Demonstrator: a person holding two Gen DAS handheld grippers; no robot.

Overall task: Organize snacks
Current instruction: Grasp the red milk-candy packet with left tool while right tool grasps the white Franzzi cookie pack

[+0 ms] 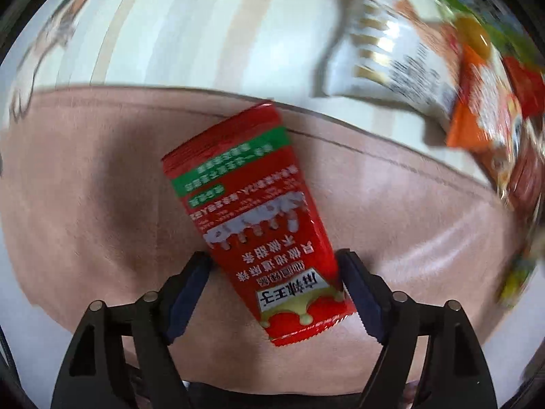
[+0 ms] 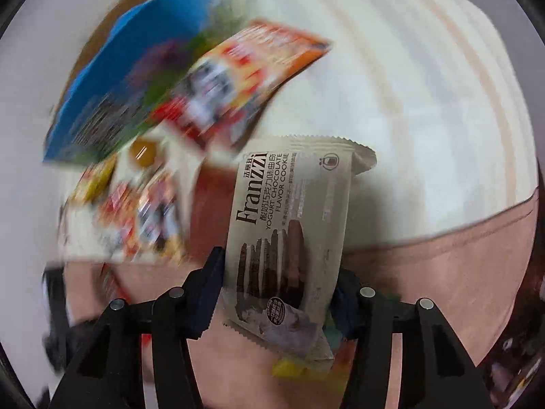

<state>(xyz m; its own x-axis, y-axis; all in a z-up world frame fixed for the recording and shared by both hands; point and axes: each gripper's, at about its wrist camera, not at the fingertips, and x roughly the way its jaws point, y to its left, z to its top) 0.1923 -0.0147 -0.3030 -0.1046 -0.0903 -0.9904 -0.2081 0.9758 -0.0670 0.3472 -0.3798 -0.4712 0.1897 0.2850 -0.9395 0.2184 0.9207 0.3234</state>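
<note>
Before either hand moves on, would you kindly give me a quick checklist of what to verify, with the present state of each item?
1. Left hand-held gripper pinching the red packet: ok, both pads touch its edges.
2. Red packet square in the jaws: not ok, it sits tilted.
3. Right hand-held gripper holding the cookie packet: ok, a pad on each side.
4. Cookie packet free of the snack pile: cannot tell, the pile is blurred and close beside it.
5. Pink surface under the left packet bare: ok.
6. Where the packets belong: cannot tell.
</note>
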